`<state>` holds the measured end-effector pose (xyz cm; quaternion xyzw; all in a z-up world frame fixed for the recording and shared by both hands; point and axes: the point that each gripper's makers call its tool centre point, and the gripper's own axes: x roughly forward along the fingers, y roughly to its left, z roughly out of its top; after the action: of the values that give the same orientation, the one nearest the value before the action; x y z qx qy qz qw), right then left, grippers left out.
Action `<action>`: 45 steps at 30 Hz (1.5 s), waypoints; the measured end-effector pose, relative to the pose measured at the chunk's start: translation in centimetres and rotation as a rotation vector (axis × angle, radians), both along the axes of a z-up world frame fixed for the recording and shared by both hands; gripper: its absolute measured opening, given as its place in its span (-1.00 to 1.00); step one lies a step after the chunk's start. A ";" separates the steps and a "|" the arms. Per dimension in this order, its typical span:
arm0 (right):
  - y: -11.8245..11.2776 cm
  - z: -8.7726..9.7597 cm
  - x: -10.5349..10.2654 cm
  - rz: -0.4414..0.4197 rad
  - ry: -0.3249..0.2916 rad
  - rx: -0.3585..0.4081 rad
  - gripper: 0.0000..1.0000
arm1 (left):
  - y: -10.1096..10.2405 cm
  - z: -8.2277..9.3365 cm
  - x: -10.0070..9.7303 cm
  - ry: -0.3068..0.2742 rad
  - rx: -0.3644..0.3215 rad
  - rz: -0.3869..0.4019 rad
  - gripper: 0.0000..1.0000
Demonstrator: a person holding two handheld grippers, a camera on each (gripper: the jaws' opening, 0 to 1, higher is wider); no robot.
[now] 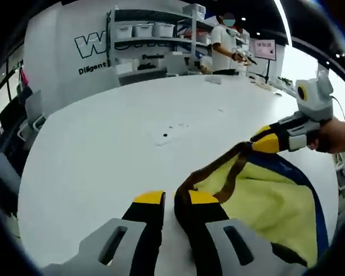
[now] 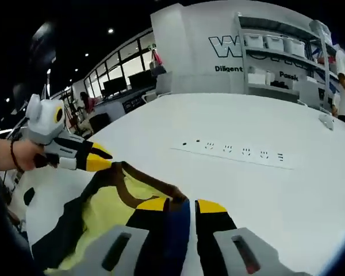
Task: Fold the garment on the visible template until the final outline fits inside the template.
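A yellow garment (image 1: 264, 201) with a brown trim band (image 1: 230, 167) and dark blue edges lies bunched on the white table (image 1: 103, 149). At the bottom of the left gripper view, my left gripper (image 1: 171, 198) is shut on one end of the brown trim. In the right gripper view it comes in from the left (image 2: 100, 156), held by a hand, pinching the garment's (image 2: 109, 213) corner. My right gripper (image 2: 182, 206) is shut on a blue fold of the garment. The left gripper view shows it (image 1: 264, 141) at the right, holding the trim's other end slightly above the table.
A row of flush sockets (image 2: 236, 150) runs across the table beyond the garment. Shelves with bins (image 1: 149, 34) and a standing person (image 1: 224, 46) are at the far side. The table's edge (image 1: 29, 172) curves on the left, with chairs beyond.
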<state>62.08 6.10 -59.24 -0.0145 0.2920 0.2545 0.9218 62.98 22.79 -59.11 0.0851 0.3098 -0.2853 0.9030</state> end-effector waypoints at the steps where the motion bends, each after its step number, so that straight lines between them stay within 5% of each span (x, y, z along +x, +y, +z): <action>1: -0.4 0.1 -0.2 -0.008 -0.002 -0.006 -0.66 | 0.4 -0.1 -0.3 0.001 0.015 -0.022 -0.57; 5: -1.4 1.6 -0.4 -0.099 -0.020 0.080 -0.54 | 1.0 1.2 -0.6 -0.008 -0.050 -0.049 -0.61; 7: -1.5 1.7 -1.1 -0.072 -0.017 0.029 -0.55 | 1.1 1.5 -0.8 0.010 -0.088 -0.062 -0.54; 10: -1.0 2.5 -1.7 -0.056 -0.031 0.021 -0.50 | 1.0 2.1 -1.3 -0.020 -0.099 -0.104 -0.61; 16: 0.6 3.9 -3.0 -0.008 -0.048 0.013 -0.48 | 0.4 2.6 -3.1 0.013 -0.164 -0.118 -0.58; 19: 1.3 4.3 -3.7 0.007 -0.055 0.008 -0.43 | 0.4 3.1 -4.5 -0.010 -0.179 -0.105 -0.39; 23: 1.8 4.8 -4.8 0.018 -0.061 0.016 -0.46 | 0.3 3.6 -6.5 -0.017 -0.146 -0.152 -0.45; 38: 2.0 4.8 -6.0 0.045 -0.065 -0.022 -0.46 | 1.5 4.1 -12.5 -0.010 -0.190 -0.126 -0.49; 45: 2.1 4.2 -6.8 0.050 -0.051 -0.020 -0.45 | 1.8 3.0 -14.3 0.002 -0.159 -0.138 -0.48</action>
<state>55.28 8.22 -55.03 -0.0375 0.2703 0.2742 0.9221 48.72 24.62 -56.07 0.0341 0.2808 -0.3705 0.8847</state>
